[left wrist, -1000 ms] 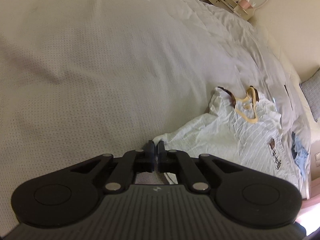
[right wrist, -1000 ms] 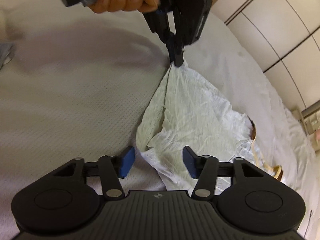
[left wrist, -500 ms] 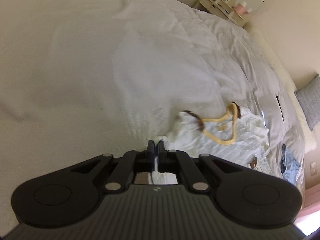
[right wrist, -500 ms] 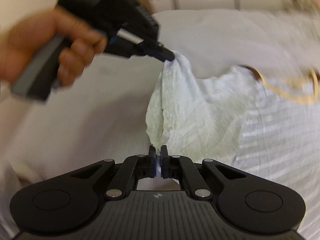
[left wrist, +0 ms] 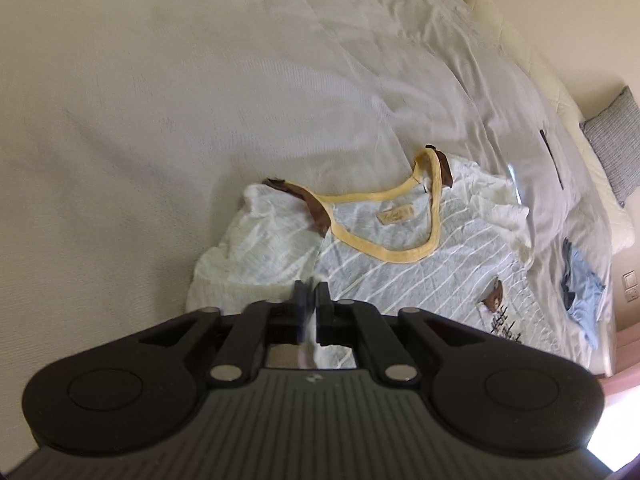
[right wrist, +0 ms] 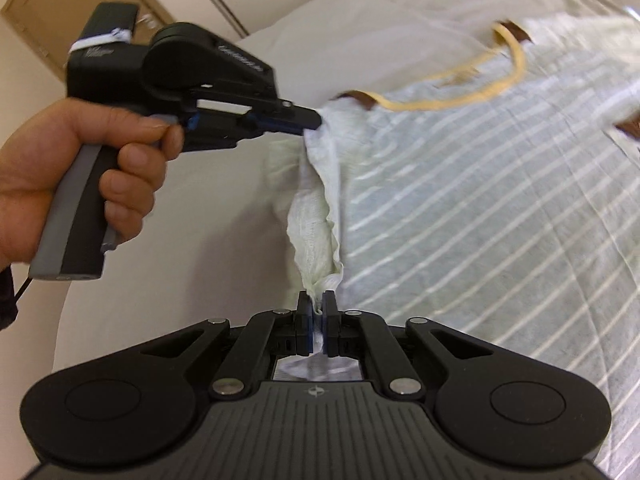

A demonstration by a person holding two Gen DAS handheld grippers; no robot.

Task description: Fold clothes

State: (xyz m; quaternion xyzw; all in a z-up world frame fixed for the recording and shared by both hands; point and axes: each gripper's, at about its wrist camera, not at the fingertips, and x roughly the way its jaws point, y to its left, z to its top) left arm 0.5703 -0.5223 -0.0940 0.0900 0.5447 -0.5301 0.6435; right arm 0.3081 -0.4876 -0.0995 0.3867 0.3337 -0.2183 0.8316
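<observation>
Soft, even indoor light, fisheye bending and dark corners, motion blur across the striped shirt point(right wrist: 480, 184).

shirt point(left wrist: 400, 264): crinkled striped cloth | bedcover point(left wrist: 200, 100): matt textured cloth | left tool point(right wrist: 310, 122): matt black plastic

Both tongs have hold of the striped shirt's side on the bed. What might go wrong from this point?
1. The right tongs pinch only a thin bunched tip of the shirt, and the jaws are opening, so the cloth may slip out early.
2. The sleeve hangs crumpled between the two grips; laid down like that, the fold may come out creased.
3. The left tongs are also opening, near the yellow collar.
</observation>
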